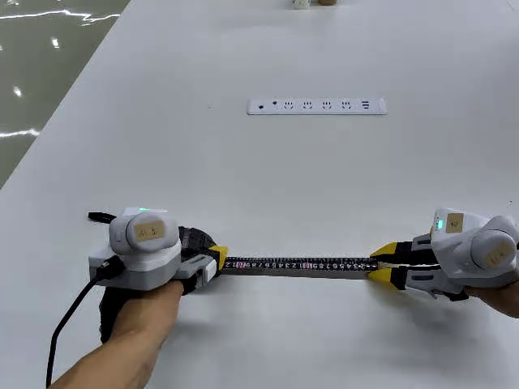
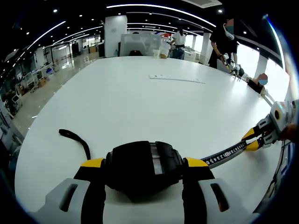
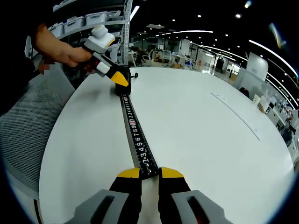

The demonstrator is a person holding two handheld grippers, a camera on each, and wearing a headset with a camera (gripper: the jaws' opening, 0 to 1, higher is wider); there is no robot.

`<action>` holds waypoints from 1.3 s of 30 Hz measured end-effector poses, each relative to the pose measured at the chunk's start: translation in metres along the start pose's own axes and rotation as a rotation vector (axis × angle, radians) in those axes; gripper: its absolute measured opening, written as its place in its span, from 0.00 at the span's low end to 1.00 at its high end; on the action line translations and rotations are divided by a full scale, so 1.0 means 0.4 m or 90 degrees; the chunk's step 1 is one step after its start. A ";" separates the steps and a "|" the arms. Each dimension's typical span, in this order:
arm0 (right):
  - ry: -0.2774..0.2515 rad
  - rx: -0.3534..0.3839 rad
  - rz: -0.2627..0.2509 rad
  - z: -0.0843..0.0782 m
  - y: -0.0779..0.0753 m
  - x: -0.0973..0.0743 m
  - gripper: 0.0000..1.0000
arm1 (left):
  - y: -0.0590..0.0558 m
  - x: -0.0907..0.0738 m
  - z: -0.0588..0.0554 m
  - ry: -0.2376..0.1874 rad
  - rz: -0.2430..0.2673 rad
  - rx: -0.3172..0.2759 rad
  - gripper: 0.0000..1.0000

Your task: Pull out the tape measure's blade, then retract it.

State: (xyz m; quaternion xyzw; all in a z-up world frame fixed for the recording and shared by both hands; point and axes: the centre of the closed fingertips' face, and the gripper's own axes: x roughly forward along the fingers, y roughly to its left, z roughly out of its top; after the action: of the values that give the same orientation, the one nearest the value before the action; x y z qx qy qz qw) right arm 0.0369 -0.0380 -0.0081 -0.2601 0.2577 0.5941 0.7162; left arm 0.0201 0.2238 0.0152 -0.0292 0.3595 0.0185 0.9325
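Note:
The black tape measure case [image 2: 142, 164] sits between the yellow-tipped jaws of my left gripper [image 1: 217, 261], which is shut on it at the table's near left. Its dark blade [image 1: 300, 265] with white numbers runs flat across the table to the right. My right gripper [image 1: 383, 262] is shut on the blade's end, which shows close up between its own jaws [image 3: 150, 172]. In the right gripper view the blade [image 3: 135, 134] stretches away to the left gripper [image 3: 120, 79]. A black wrist strap [image 2: 74, 139] trails from the case on the table.
A white power strip [image 1: 317, 106] lies on the white table [image 1: 268, 186] beyond the blade. A black cable [image 1: 69, 320] hangs from the left gripper. People stand at the table's far end [image 2: 224, 39]. A mesh chair [image 3: 23, 135] stands beside the table edge.

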 end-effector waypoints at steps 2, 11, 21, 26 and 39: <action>0.001 -0.002 0.001 -0.001 0.000 0.000 0.09 | 0.000 0.000 0.000 0.001 0.000 0.000 0.61; 0.004 -0.004 0.007 0.000 0.006 -0.001 0.08 | 0.003 0.000 -0.002 0.003 0.005 0.005 0.60; 0.007 -0.005 0.005 -0.004 0.005 -0.002 0.08 | 0.004 0.002 -0.003 0.016 0.006 0.012 0.58; 0.008 -0.005 0.004 -0.004 0.006 -0.003 0.08 | 0.004 -0.001 -0.002 0.014 0.006 0.016 0.57; 0.010 -0.003 0.003 -0.007 0.003 -0.002 0.08 | 0.004 -0.004 -0.003 0.014 0.003 0.012 0.56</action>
State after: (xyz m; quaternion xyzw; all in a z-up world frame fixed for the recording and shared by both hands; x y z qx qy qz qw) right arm 0.0353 -0.0401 -0.0096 -0.2657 0.2625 0.5944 0.7122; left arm 0.0181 0.2253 0.0152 -0.0195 0.3700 0.0166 0.9287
